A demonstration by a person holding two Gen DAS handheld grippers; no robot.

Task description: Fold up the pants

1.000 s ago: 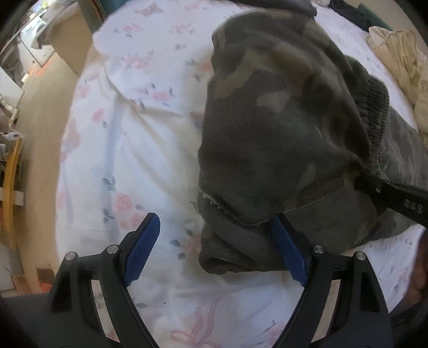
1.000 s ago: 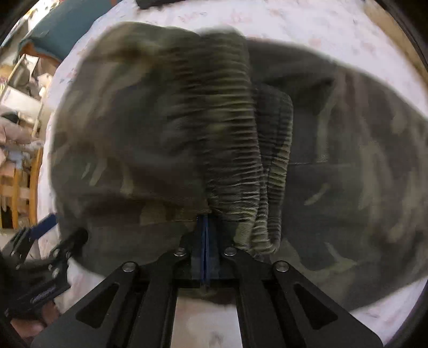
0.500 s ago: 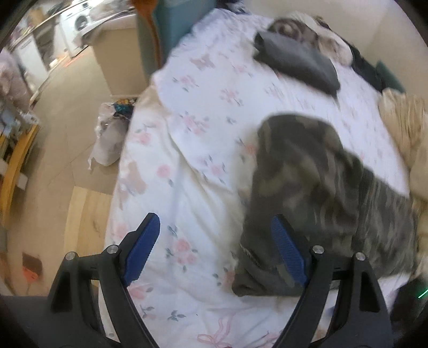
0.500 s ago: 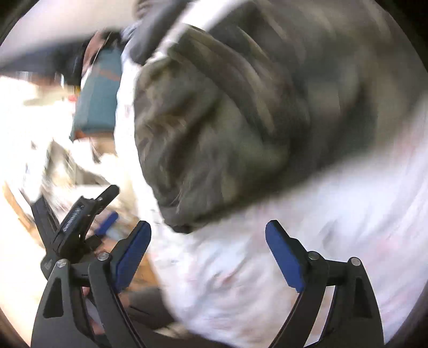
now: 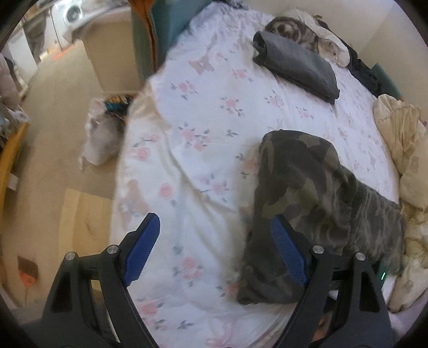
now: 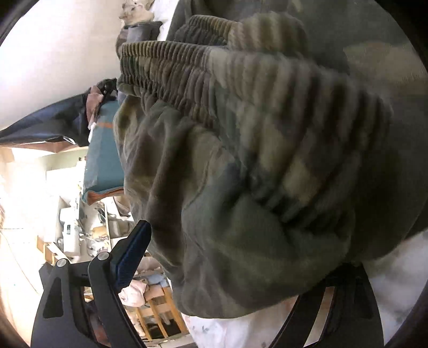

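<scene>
Two grippers: left gripper (image 5: pixel 215 247) fingers apart, empty beside camouflage pants (image 5: pixel 307 203).
Right gripper (image 6: pixel 214 257): fingers apart — fabric between.
Risk: bundle unfolding — nothing clamped.

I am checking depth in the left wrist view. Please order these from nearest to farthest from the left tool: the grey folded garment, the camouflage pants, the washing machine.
1. Camouflage pants: on the bed, right beside the left tool, at its right finger.
2. Grey folded garment: farther up the bed, right of centre.
3. Washing machine: off the bed, far upper left.
</scene>
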